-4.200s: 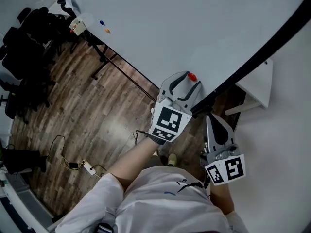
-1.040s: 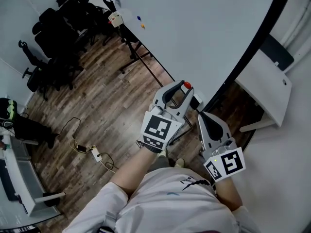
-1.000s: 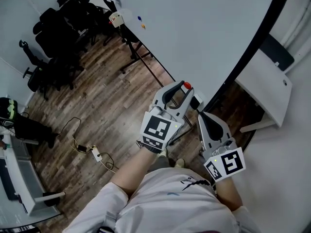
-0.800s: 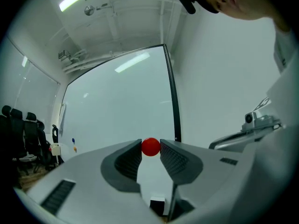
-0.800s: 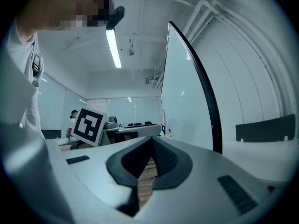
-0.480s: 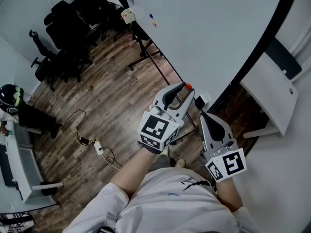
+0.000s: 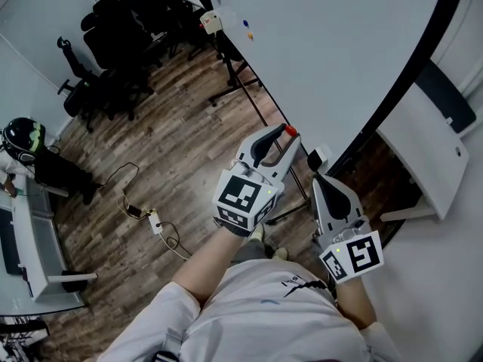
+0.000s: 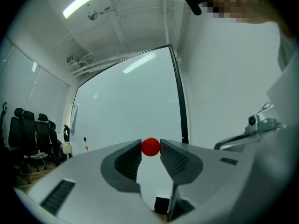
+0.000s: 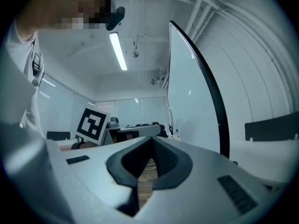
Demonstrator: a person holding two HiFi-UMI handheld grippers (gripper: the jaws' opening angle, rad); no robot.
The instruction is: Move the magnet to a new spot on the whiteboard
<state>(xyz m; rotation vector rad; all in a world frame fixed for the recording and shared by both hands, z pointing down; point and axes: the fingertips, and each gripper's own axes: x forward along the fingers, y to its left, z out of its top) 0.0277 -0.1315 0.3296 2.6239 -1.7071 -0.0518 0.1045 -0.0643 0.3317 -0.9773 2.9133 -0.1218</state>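
Note:
A small red ball magnet (image 7: 289, 130) (image 8: 150, 146) is pinched between the tips of my left gripper (image 7: 285, 133) (image 8: 150, 148), which is shut on it. The gripper holds it in the air just off the lower edge of the big whiteboard (image 7: 339, 44) (image 8: 126, 106), apart from the surface. My right gripper (image 7: 320, 179) (image 9: 152, 141) hangs lower right, close to my body, near the board's black frame (image 7: 400, 81). Its jaws meet at the tips with nothing between them.
The whiteboard's stand legs (image 7: 234, 81) reach over the wooden floor. Black office chairs (image 7: 124, 21) crowd the far left. A cable with a power strip (image 7: 155, 221) lies on the floor. A white desk (image 7: 426, 149) stands at the right. Small blue and orange magnets (image 7: 247, 29) sit far along the board.
The magnet, at the board about four seconds ago, is now held off its lower edge by the left gripper. The head view has swung; more floor and chairs show. The right gripper has barely moved.

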